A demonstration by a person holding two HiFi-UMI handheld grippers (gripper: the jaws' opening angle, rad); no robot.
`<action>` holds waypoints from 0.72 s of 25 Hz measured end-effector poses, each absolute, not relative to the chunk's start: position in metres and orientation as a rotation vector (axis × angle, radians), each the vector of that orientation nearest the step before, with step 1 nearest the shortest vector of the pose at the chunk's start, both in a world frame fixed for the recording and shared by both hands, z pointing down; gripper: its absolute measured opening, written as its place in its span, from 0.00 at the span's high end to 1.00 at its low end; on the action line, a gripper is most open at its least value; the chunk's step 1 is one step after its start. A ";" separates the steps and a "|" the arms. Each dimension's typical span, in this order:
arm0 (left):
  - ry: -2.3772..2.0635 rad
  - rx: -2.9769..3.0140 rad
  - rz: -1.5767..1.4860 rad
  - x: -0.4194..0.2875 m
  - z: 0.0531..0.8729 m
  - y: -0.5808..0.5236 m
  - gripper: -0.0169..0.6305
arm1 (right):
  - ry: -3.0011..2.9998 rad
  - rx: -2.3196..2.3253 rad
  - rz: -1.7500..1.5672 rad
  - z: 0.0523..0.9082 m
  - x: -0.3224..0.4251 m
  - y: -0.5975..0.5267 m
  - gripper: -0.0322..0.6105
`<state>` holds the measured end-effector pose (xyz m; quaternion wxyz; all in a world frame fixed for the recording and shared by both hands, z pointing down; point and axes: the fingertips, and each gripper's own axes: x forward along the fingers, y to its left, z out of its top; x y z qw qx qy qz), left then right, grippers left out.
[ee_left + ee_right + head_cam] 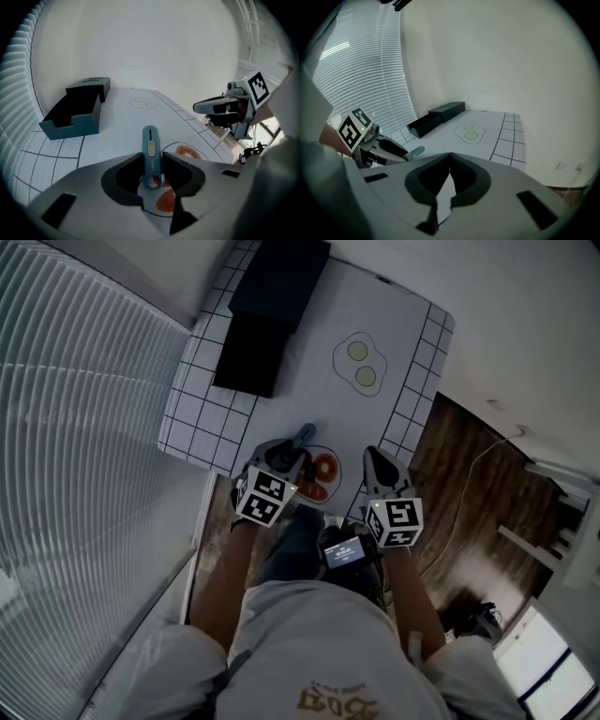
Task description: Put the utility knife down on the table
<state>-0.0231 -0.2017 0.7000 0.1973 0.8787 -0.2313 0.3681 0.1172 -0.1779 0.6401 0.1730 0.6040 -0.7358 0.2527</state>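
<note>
head view / knife [305,435]: only the teal front end pokes out past the left gripper [292,451]. It points away from the person, up the picture, over the near edge of the surface [309,390]
head view / left gripper: tilted nose-down, marker cube toward the person, forearm running back to the body
head view / right gripper [373,457]: just beside the left one, not touching it, with the same nose-down tilt
head view / other stuff: plate drawing [323,476] under the grippers, egg drawing [361,365] mid-surface, dark box [270,315] at the far end, blinds [84,427] on the left

left gripper view / knife axis: the long axis runs straight along the gripper's own line. Ring end is nearest the camera, the other end points away across the surface, slider side up
left gripper view / fingers [131,171]: clamped on the knife from both sides, close to the ring end
left gripper view / knife spot: held over the plate drawing, not lying on the surface. Can't tell if the far end touches down
left gripper view / right gripper: off to the right, nose pointing left in the frame

right gripper view / fingers [468,176]: tips pressed together, nothing between them
right gripper view / left gripper: low on the left, cube up, with the knife's end sticking out to the right
right gripper view / beyond: box and egg drawing farther along the surface, blinds behind
</note>
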 end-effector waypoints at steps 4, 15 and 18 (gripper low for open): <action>-0.615 2.442 1.025 -0.021 0.708 -0.198 0.75 | -2.070 1.724 0.743 0.644 0.116 -0.172 0.94; -0.558 2.466 1.002 -0.016 0.709 -0.190 0.71 | -2.056 1.736 0.745 0.633 0.112 -0.159 0.94; -0.555 2.481 1.006 -0.014 0.706 -0.189 0.70 | -2.049 1.739 0.735 0.630 0.114 -0.156 0.94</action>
